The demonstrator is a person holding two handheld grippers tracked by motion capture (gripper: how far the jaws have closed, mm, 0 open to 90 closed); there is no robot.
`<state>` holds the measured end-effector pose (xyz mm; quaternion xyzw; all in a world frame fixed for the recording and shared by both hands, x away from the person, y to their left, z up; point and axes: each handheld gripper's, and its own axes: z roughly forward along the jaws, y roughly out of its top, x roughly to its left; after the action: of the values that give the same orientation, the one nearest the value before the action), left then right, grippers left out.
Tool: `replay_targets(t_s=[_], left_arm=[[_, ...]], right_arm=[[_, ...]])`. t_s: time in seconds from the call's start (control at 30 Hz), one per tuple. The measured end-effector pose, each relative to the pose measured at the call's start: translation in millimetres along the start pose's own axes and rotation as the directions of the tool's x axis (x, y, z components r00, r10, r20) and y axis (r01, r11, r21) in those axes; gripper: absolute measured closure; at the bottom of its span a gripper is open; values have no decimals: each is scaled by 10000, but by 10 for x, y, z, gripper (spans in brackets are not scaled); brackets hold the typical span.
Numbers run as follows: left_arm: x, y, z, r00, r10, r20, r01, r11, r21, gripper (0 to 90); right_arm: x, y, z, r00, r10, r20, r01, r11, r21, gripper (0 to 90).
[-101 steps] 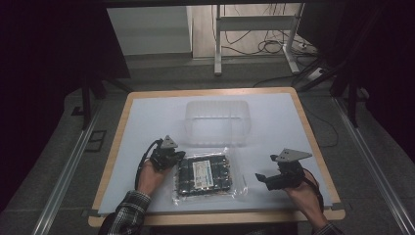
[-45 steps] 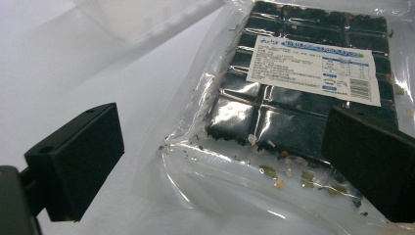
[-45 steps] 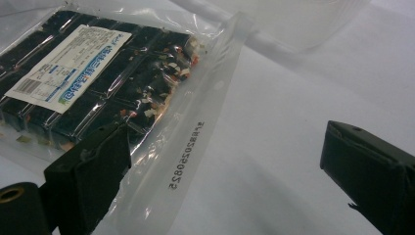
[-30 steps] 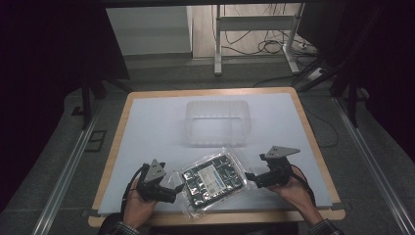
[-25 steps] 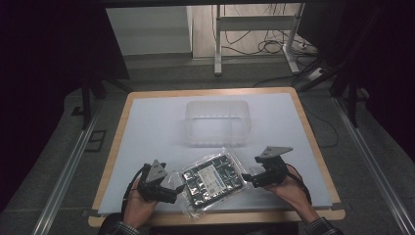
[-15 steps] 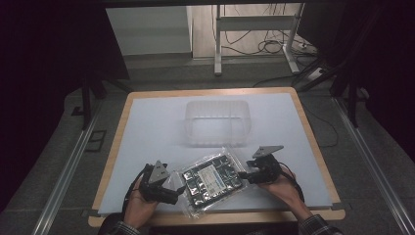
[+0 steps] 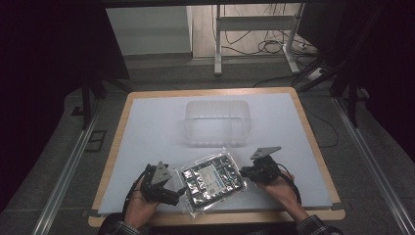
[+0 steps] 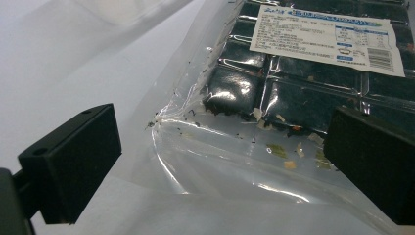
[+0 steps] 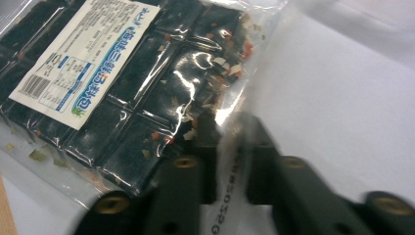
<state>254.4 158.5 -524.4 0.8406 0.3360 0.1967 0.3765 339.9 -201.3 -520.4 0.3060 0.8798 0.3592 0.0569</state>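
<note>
A clear plastic bag (image 7: 210,181) of dark blocks with a white label (image 8: 328,34) lies tilted near the table's front edge. My left gripper (image 7: 177,192) is at the bag's front-left corner. It is open, its jaws wide apart on either side of the bag's empty clear end (image 8: 220,166). My right gripper (image 7: 246,172) is at the bag's right edge. Its jaws have just been closing and now pinch the clear printed seam (image 9: 230,161) of the bag between them.
A clear, empty plastic container (image 7: 218,122) stands at the middle back of the white mat (image 7: 147,127). The mat lies on a table with a wooden rim (image 7: 117,142). Beyond the table are metal frame legs and cables on the floor.
My right gripper has slid left onto the bag's right edge and shut on it. Since the earliest frame the bag has turned askew and my left gripper has dropped toward the front-left.
</note>
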Motion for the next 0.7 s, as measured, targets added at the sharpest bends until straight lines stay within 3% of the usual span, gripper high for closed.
replay_targets(t_s=[0.13, 0.4, 0.5, 0.7], left_arm=[[-3, 1, -4, 10000, 34, -14, -34, 10000, -45, 2], [-3, 16, -45, 10000, 3, -68, -3, 9999, -131, 9], [-12, 19, -49, 10000, 5, -99, -7, 9998, -179, 9], [-25, 27, -62, 9995, 148, -261, -155, 9995, -266, 8]], right_arm=[[0, 10, -7, 9992, 405, -37, -405, 9992, 47, 883], [108, 113, -137, 9994, -198, 291, 203, 9996, -175, 887], [108, 139, -170, 9998, -106, 188, 110, 9997, -234, 888], [88, 225, -341, 9981, 366, -488, -398, 9969, -674, 888]])
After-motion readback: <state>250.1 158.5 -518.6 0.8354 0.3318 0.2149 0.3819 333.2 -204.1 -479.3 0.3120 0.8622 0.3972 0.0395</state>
